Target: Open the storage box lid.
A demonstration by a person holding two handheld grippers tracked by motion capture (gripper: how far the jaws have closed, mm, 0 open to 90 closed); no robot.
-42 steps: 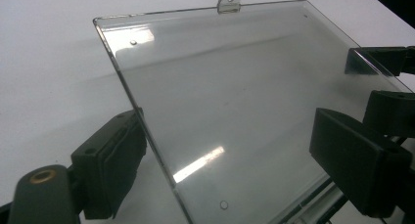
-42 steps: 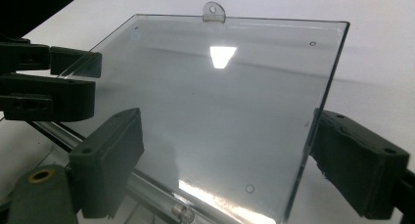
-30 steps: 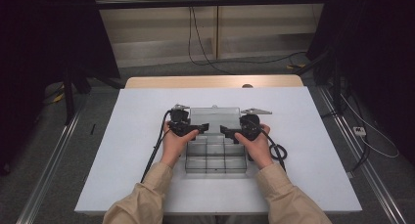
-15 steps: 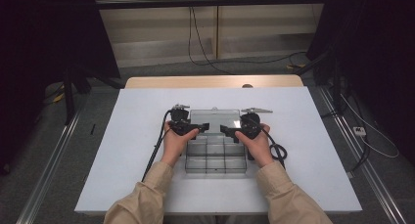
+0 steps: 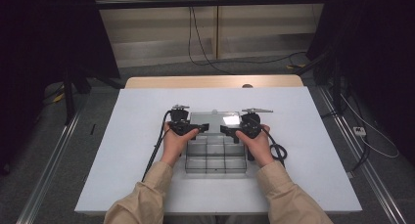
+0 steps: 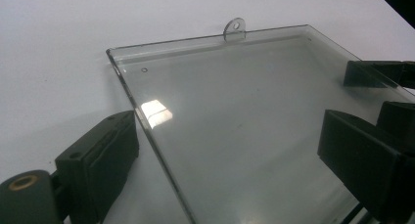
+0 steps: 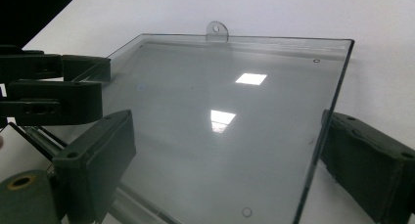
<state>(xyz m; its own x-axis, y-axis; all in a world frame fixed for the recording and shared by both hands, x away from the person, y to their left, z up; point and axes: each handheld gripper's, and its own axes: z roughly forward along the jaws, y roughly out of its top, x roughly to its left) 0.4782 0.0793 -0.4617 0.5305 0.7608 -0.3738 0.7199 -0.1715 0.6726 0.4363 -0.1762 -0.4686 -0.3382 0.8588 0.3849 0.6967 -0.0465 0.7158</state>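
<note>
a clear plastic compartment box with a grid of small cells sits on the white table near the middle of its near edge, and its flat transparent lid lies opened back toward the far edge, hinged along the box's far side. a small rounded hanging tab with a hole sticks out from the lid's far edge. the left gripper, held in the person's left hand, reaches in over the lid's left edge; in the left gripper view its two black jaws stand wide apart, one outside the lid's left edge over the bare table and the other over the lid, pinching nothing. the right gripper, held in the right hand, comes in at the lid's right edge; in the right gripper view its jaws are likewise spread, one over the lid, the other just beyond the lid's right edge, with the edge between them and not clamped. the two grippers point toward each other across the lid, near but apart. a black cable trails from the left gripper toward the near edge, and beige sleeves cover both forearms.
</note>
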